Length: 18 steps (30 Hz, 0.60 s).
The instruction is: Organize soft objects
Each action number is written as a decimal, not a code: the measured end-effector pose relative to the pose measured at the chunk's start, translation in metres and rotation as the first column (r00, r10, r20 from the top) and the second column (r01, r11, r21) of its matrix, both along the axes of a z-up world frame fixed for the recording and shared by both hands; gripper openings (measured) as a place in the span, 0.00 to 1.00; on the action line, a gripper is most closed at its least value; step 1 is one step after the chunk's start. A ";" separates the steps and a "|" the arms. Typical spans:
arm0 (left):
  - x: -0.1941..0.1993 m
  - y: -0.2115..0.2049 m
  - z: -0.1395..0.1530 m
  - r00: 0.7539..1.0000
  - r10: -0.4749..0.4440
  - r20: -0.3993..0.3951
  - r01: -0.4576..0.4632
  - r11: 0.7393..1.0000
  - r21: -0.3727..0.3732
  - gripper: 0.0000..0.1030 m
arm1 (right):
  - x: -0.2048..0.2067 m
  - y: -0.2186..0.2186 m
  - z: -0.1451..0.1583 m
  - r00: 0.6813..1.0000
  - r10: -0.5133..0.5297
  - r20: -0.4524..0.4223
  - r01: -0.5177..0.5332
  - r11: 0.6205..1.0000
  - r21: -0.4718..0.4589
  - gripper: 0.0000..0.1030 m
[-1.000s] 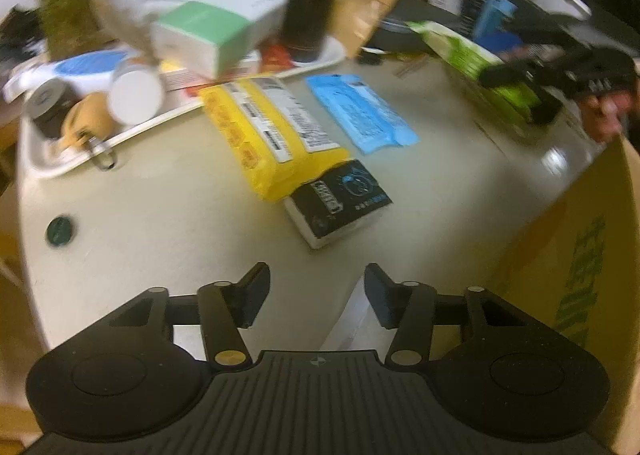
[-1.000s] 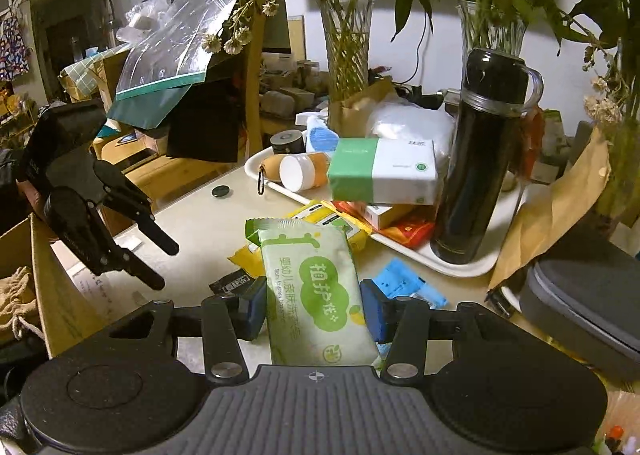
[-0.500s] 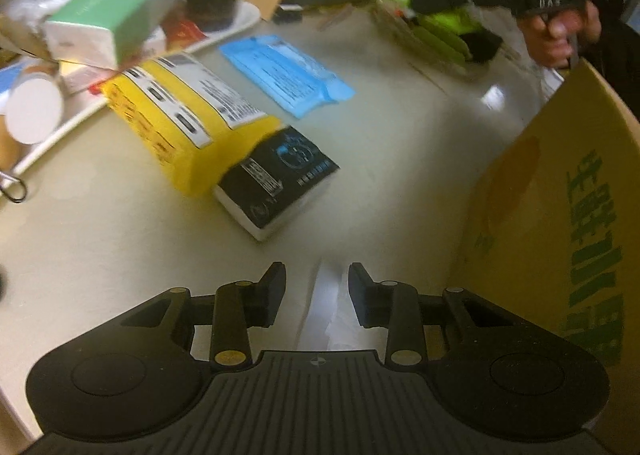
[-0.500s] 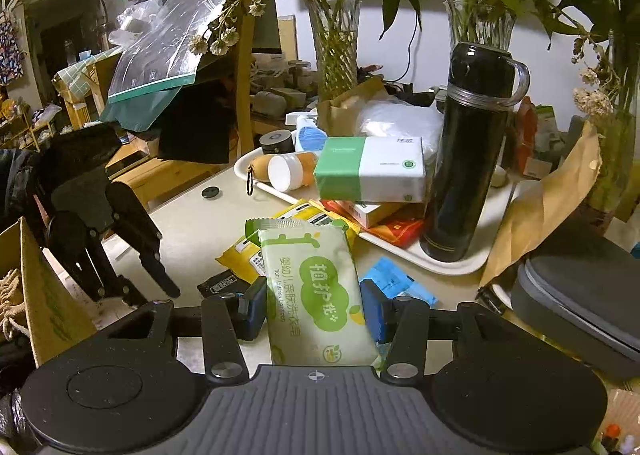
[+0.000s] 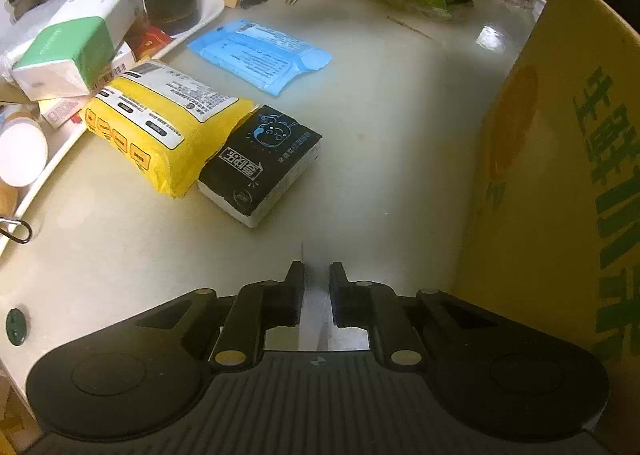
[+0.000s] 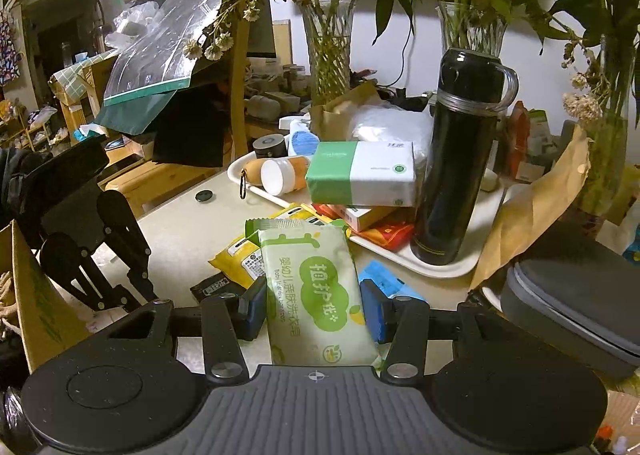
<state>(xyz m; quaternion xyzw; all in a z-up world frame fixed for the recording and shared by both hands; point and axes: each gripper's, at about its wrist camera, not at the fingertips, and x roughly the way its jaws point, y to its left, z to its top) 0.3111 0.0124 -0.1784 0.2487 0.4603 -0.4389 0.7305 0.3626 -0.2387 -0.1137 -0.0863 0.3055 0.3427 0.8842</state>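
While the left gripper (image 5: 317, 275) has just been closing, jaws nearly together on a thin white sheet (image 5: 316, 319) | right gripper (image 6: 314, 307) pinches the green wipes pack (image 6: 316, 295) above the table (image 5: 400, 143) | cardboard box (image 5: 560, 175) beside left gripper

Green wipes pack (image 6: 318, 295) stands tilted, clamped at its sides. On the table lie three soft packs – yellow pack (image 5: 160, 127), black tissue pack (image 5: 262, 165), blue pack (image 5: 260, 55) – flat.

Bare tabletop (image 5: 400, 143) gives my left gripper (image 5: 317, 275) passage ahead. A cardboard box wall (image 5: 560, 175) closes the right; a black tissue pack (image 5: 264, 163) and yellow pack (image 5: 160, 127) block the left.
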 end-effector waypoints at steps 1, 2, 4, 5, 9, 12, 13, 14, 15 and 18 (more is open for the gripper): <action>0.000 0.001 0.000 1.000 0.006 0.018 -0.006 1.000 0.009 0.12 | 0.000 0.000 0.000 1.000 -0.001 0.001 0.001 1.000 -0.001 0.50; 0.000 0.002 0.000 0.999 0.014 0.043 -0.015 1.000 0.020 0.09 | 0.000 0.000 0.000 1.000 -0.003 0.003 0.003 1.000 -0.001 0.50; 0.005 0.007 0.003 0.996 0.060 0.073 -0.061 0.998 0.007 0.08 | 0.001 0.000 0.000 1.000 -0.009 0.005 0.009 1.000 0.001 0.50; 0.008 0.012 0.006 0.993 0.087 0.083 -0.086 0.996 -0.011 0.08 | 0.001 0.000 0.001 1.000 -0.011 0.007 0.011 1.000 0.001 0.50; 0.014 0.023 0.021 0.980 0.169 0.108 -0.163 0.984 -0.066 0.08 | 0.000 0.002 0.002 1.000 -0.023 0.011 0.023 1.000 -0.002 0.50; 0.015 0.021 0.025 0.973 0.199 0.116 -0.192 0.979 -0.070 0.08 | -0.001 0.003 0.004 0.999 -0.029 0.014 0.029 1.000 -0.009 0.50; 0.014 0.021 0.026 0.969 0.211 0.132 -0.204 0.977 -0.061 0.08 | -0.001 0.003 0.005 0.999 -0.033 0.013 0.033 0.999 -0.011 0.50; 0.014 0.021 0.029 0.965 0.221 0.141 -0.215 0.975 -0.058 0.08 | -0.002 0.003 0.006 0.999 -0.038 0.013 0.038 0.999 -0.015 0.50; 0.012 0.020 0.032 0.960 0.231 0.157 -0.224 0.973 -0.065 0.08 | -0.003 0.004 0.007 0.999 -0.044 0.014 0.044 0.999 -0.019 0.50; 0.005 0.022 0.049 0.940 0.272 0.205 -0.258 0.962 -0.091 0.08 | -0.006 0.003 0.011 0.997 -0.080 0.010 0.080 0.996 -0.033 0.50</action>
